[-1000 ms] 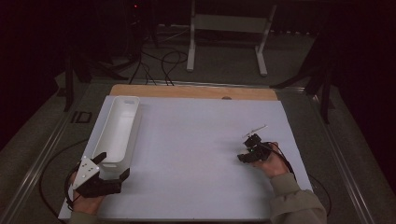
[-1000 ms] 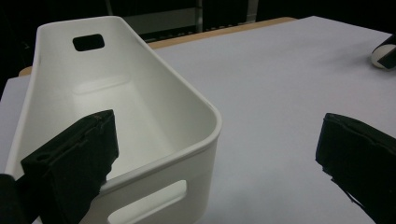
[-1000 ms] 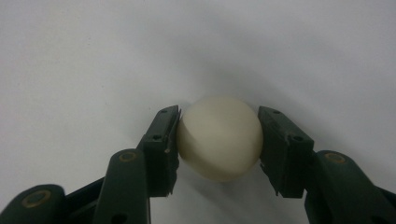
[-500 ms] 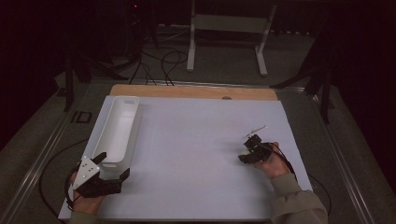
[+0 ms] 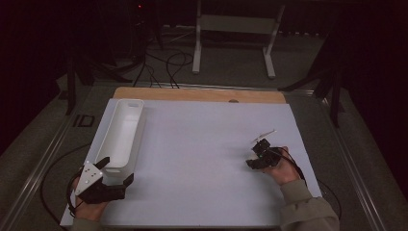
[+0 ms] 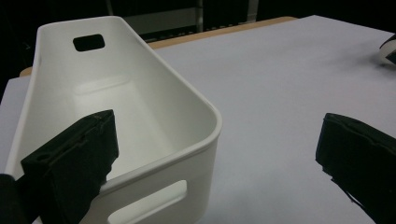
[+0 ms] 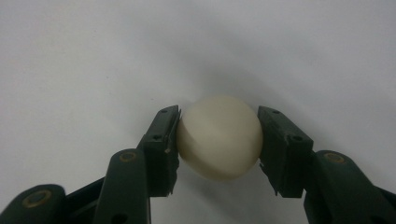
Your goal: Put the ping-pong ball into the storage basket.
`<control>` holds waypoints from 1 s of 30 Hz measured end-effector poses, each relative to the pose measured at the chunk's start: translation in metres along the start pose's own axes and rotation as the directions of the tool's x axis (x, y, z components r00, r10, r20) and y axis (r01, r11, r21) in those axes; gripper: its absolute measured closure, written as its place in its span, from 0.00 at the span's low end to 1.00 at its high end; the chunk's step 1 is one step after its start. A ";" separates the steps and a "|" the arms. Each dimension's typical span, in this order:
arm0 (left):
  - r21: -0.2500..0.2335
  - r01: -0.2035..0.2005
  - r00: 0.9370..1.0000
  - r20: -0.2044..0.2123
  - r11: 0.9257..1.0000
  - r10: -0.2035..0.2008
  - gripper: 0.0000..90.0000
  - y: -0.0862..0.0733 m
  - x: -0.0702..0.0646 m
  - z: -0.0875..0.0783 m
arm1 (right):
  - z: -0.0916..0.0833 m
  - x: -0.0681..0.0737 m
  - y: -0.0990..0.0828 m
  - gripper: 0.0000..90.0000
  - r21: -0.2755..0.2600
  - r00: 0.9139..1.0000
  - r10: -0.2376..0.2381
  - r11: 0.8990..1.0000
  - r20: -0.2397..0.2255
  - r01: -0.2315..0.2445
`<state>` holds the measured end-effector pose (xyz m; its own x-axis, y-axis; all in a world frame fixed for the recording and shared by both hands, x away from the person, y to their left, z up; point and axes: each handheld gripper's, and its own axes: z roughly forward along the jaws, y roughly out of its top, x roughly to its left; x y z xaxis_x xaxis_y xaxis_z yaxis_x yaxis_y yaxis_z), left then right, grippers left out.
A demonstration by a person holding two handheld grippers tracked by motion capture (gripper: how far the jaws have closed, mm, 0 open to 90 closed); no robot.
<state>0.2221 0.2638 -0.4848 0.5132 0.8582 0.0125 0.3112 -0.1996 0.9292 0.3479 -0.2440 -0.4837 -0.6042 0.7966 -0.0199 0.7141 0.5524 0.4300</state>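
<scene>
At the left edge of the pale lavender table sheet, the left gripper is sitting at the near end of the long white plastic bin with rounded corners and cut-out handles. Its jaws are standing wide apart: in the left gripper view one black jaw is hanging over the inside of the near wall while the other is lying well out over the sheet, so nothing is being squeezed. The white bin is looking empty right down to its floor, which suggests that nothing has been dropped in so far.

Moving across the bare middle of the sheet, nothing else is lying there.

On the right side, well apart from the bin, the right gripper is closing on a small cream-white, smooth, egg-shaped ball. In the right gripper view both pads are pressing on its flanks, one on each side, and the ball is resting low at the sheet, with a soft shadow behind it.

So the pick-up is looking achieved, or very nearly. What is probably remaining is the lift, the carry leftward over the sheet, and the release into the waiting bin.
</scene>
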 end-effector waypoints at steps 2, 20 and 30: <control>0.000 0.000 1.000 0.000 1.000 0.000 0.00 0.000 0.000 0.000 | -0.002 0.001 0.001 0.56 -0.007 1.000 -0.002 1.000 -0.005 0.002; 0.001 -0.001 1.000 -0.001 1.000 0.001 0.00 0.000 0.000 0.000 | -0.018 0.012 0.010 0.56 -0.054 0.999 -0.041 0.998 -0.027 0.039; 0.002 -0.003 1.000 -0.003 1.000 0.003 0.00 0.000 0.000 0.000 | -0.024 0.016 0.012 0.56 -0.068 0.998 -0.055 0.996 -0.037 0.052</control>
<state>0.2222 0.2636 -0.4849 0.5121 0.8587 0.0167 0.3110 -0.2035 0.9284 0.3381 -0.2301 -0.4567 -0.6552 0.7554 -0.0102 0.6556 0.5753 0.4890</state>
